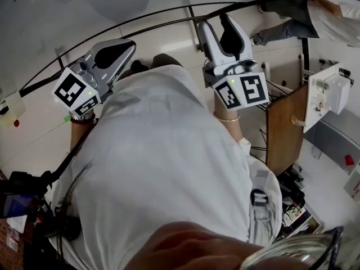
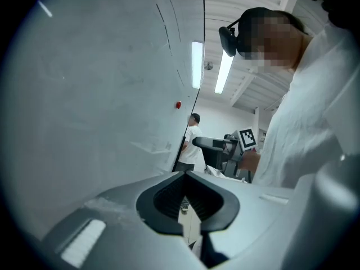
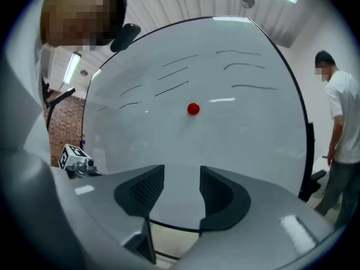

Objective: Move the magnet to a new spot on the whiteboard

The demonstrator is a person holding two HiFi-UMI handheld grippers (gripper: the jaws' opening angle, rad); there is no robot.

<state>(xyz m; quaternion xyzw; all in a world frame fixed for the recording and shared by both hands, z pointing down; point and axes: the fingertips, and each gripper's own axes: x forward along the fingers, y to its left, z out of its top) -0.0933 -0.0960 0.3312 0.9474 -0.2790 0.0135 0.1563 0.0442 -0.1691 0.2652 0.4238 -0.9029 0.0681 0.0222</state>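
**A:** Where is the magnet now?

**B:** The red round magnet [image 3: 193,109] sits on the whiteboard [image 3: 253,145], near its middle, just under the thin marker lines [image 3: 174,75]. Nothing touches it. I see it clearly only in the right gripper view.

**A:** And your right gripper?

**B:** The right gripper [image 3: 181,187] is lifted in front of the board. Its jaws are apart and nothing is between them. The magnet shows above the gap, well apart from the tips. I think I hold it so to line the opening up with the magnet before I reach.

**A:** Why are the jaws already apart?

**B:** The magnet is a small button on a smooth surface. In my judgement the jaws must come around its sides, so they must be wider than it when they arrive.

**A:** What does the left gripper do?

**B:** The left gripper [image 2: 187,198] is closed on nothing, and its two pads meet at the tips. It is raised close to the board and looks along it, so its camera sees mostly grey surface. I judge it only waits, out of the way of the right one.

**A:** Is there any risk?

**B:** A person [image 3: 337,122] stands at the right edge of the board, apart from my path. I believe the greater risk is that the jaws slip on the magnet and push it along the board instead of gripping it.
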